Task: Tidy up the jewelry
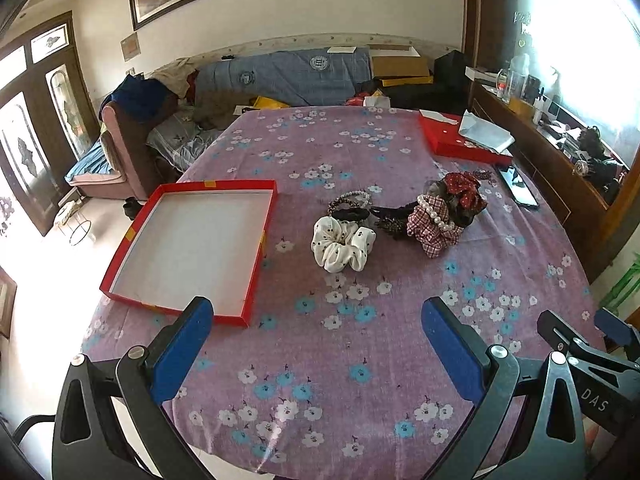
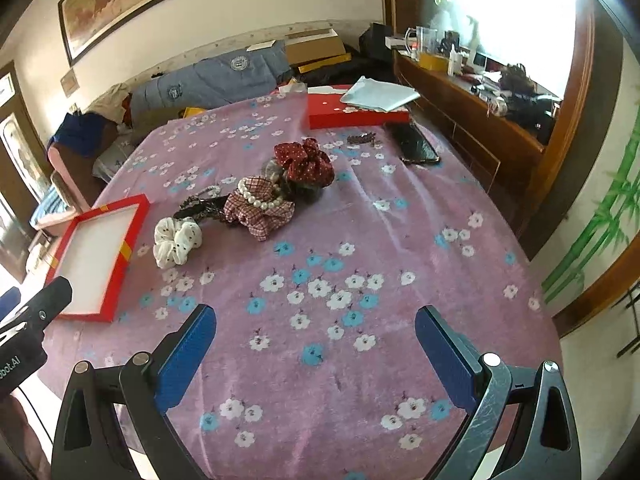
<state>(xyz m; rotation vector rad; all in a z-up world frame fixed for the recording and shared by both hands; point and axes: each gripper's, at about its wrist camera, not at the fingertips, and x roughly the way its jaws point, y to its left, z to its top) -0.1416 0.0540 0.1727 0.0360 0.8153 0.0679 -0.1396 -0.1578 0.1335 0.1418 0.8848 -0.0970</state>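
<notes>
Black hair clip (image 1: 390, 211): mostly buried under the plaid scrunchie (image 1: 434, 228).
Small dark piece (image 2: 362, 138) by the phone (image 2: 414, 145): too small to identify, possibly a brooch.
Window shelf clutter (image 1: 560, 120) washed out by glare.

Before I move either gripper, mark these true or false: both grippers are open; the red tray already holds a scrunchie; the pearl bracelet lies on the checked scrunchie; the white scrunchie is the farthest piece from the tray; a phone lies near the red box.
1. Both the left gripper and right gripper are open: true.
2. The red tray holds a scrunchie: false, it is empty.
3. The pearl bracelet lies on the checked scrunchie: true.
4. The white scrunchie is farthest from the tray: false, it is nearest.
5. A phone lies near the red box: true.
</notes>
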